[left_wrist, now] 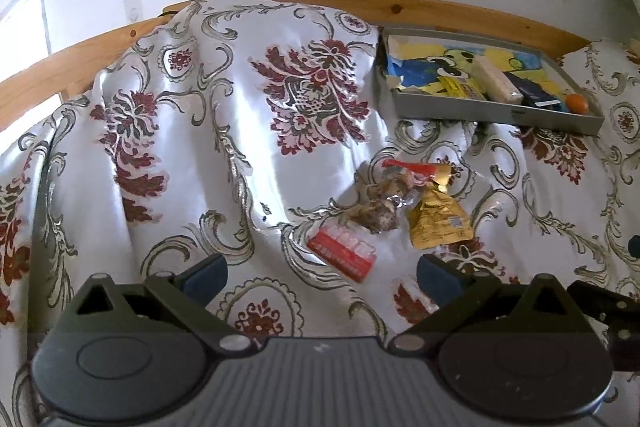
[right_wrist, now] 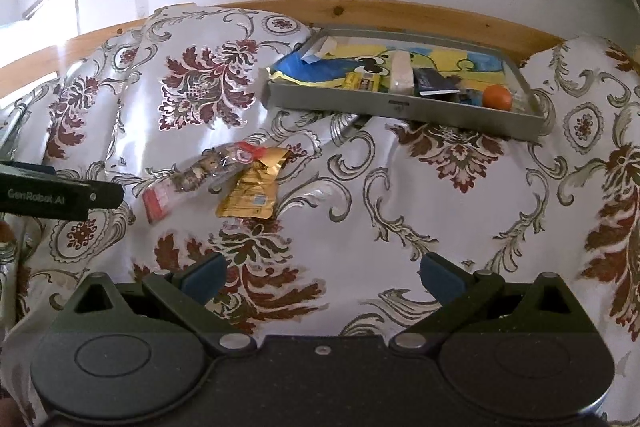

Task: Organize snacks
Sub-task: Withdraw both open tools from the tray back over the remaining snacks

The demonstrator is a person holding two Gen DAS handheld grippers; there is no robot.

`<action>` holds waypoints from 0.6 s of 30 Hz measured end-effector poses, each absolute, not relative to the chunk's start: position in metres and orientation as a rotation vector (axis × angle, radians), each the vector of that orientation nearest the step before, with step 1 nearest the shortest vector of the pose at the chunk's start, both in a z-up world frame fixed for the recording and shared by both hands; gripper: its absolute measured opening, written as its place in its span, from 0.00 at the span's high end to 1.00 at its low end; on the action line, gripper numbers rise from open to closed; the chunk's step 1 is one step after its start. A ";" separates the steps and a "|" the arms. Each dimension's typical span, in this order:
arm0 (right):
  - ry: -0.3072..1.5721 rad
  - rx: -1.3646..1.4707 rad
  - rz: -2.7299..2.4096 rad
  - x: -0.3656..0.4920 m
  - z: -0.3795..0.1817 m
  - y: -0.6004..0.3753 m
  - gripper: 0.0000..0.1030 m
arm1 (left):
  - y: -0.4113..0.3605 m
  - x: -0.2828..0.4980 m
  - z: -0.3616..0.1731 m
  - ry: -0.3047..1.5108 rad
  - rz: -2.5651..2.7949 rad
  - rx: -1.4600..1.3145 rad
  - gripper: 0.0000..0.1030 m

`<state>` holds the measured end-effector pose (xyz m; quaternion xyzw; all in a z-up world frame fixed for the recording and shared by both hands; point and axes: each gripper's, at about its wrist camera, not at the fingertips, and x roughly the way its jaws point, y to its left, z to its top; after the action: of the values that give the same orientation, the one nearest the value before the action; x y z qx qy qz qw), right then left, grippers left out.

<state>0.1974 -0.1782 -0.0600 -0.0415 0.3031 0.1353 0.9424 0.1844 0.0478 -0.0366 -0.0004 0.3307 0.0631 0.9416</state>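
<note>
Snacks [left_wrist: 384, 211] lie heaped on the bedspread [left_wrist: 240, 131] short of the tray [left_wrist: 500, 113], likely awaiting transfer, as left gripper [left_wrist: 322, 273] and right gripper [right_wrist: 322, 273] hover, jaws apart, empty.

Three snack packets are counted on the patterned cloth [right_wrist: 360, 187]: one red packet [right_wrist: 157, 202], one clear packet [right_wrist: 208, 169] (brown pieces inside) and one gold packet [right_wrist: 251, 191]. One grey tray [right_wrist: 400, 107] is seen, with one orange fruit [right_wrist: 497, 97] counted in it.
</note>
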 end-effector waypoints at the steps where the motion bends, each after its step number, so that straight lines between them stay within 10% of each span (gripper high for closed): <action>1: 0.619 -0.085 0.276 0.198 -0.060 -0.178 0.01 | 0.049 0.186 -0.036 0.675 0.131 -0.002 0.00; 18: 0.648 -0.091 0.298 0.215 -0.070 -0.171 0.01 | 0.035 0.227 -0.043 0.700 0.102 0.064 0.00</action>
<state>0.2151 -0.1709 -0.0702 -0.0444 0.3173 0.1459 0.9360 0.2270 0.0347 -0.0431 0.0312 0.3428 0.0500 0.9375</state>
